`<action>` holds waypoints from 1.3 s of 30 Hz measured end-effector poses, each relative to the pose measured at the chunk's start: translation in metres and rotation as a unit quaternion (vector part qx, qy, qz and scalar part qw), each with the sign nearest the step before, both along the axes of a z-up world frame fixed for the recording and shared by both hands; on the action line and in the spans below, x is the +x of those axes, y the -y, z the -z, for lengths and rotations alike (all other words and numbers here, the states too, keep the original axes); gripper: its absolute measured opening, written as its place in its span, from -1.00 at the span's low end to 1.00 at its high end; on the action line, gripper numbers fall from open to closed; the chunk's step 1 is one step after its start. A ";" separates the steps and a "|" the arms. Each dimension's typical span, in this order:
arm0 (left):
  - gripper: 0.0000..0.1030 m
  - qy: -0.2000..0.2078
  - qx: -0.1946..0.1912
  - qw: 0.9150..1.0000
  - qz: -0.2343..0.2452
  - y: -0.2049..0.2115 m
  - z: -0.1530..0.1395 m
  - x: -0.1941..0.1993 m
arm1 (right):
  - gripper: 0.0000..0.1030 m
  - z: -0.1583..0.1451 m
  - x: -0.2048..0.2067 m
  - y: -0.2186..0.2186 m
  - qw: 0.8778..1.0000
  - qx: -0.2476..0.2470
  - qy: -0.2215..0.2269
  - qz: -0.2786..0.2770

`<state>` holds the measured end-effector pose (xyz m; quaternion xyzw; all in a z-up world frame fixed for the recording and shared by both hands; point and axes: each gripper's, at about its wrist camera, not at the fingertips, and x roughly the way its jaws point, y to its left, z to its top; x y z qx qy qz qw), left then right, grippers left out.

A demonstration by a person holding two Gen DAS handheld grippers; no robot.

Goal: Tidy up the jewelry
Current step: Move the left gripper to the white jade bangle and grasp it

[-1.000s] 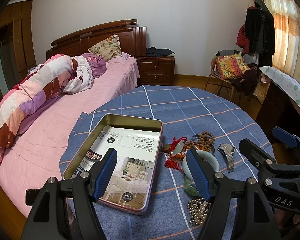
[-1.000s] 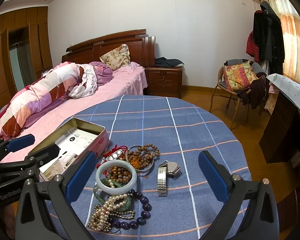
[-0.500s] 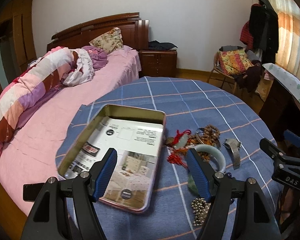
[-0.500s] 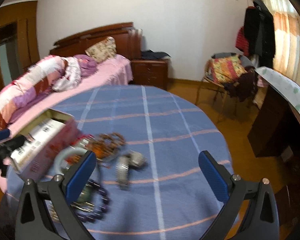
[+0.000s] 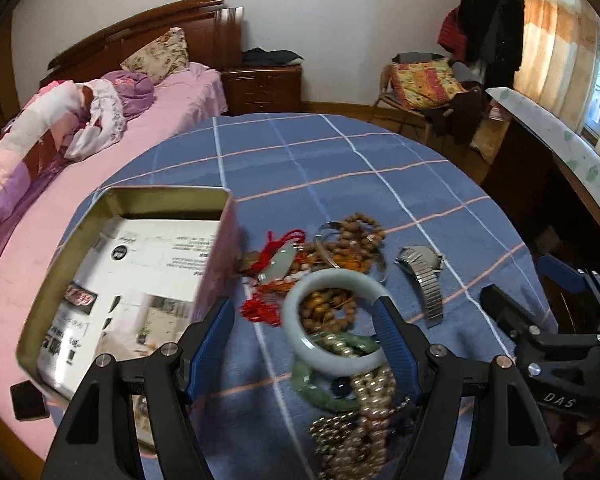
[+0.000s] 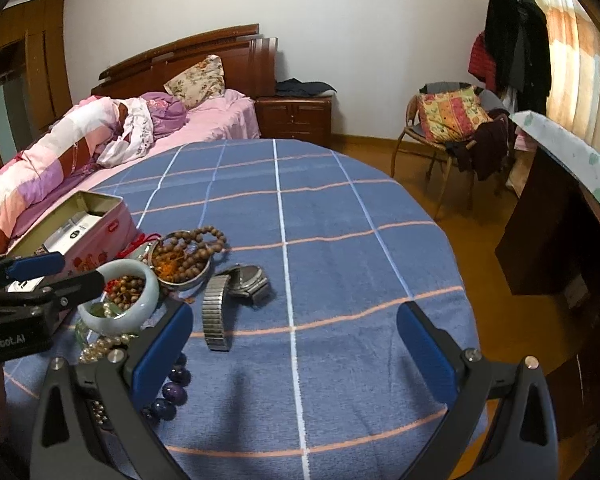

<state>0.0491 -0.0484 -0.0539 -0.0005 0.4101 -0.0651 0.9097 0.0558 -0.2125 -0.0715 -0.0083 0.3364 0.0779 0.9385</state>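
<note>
Left gripper (image 5: 306, 338) spread wide and empty, low over the heap, pale jade bangle (image 5: 332, 320) lying flat dead ahead at 12 o'clock, its right rim touching or just beside the right pad, open tin (image 5: 59, 264) off at 10 o'clock. Right gripper (image 6: 293, 346) likewise agape and holding nothing, wristwatch (image 6: 229, 294) at 11 o'clock, band running near to far. Left hand nearer the bangle, by the look of it; a small shift right needed to straddle the rim.
</note>
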 end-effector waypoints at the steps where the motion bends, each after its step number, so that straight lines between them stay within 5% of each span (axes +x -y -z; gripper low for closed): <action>1: 0.39 0.001 0.005 1.000 0.001 0.003 -0.001 0.001 | 1.00 0.001 0.001 0.002 1.000 0.003 -0.003 0.002; 17: 0.44 -0.027 0.007 0.999 0.034 0.024 0.016 0.018 | 1.00 0.005 0.003 0.002 1.000 0.003 -0.004 0.010; 29: 0.37 -0.034 -0.033 0.998 0.043 0.016 0.019 0.013 | 1.00 0.007 0.004 -0.001 1.000 -0.002 -0.008 0.007; 30: 0.35 -0.032 -0.039 0.998 0.041 0.014 0.017 0.012 | 1.00 0.007 0.005 -0.002 1.000 -0.003 -0.008 0.007; 32: -0.23 -0.019 -0.037 0.998 0.037 0.011 0.012 0.010 | 1.00 0.008 0.005 -0.002 1.000 -0.003 -0.010 0.005; 39: -0.26 -0.005 -0.036 0.998 0.046 0.010 0.004 0.006 | 1.00 0.012 0.008 -0.008 1.000 -0.013 -0.015 -0.006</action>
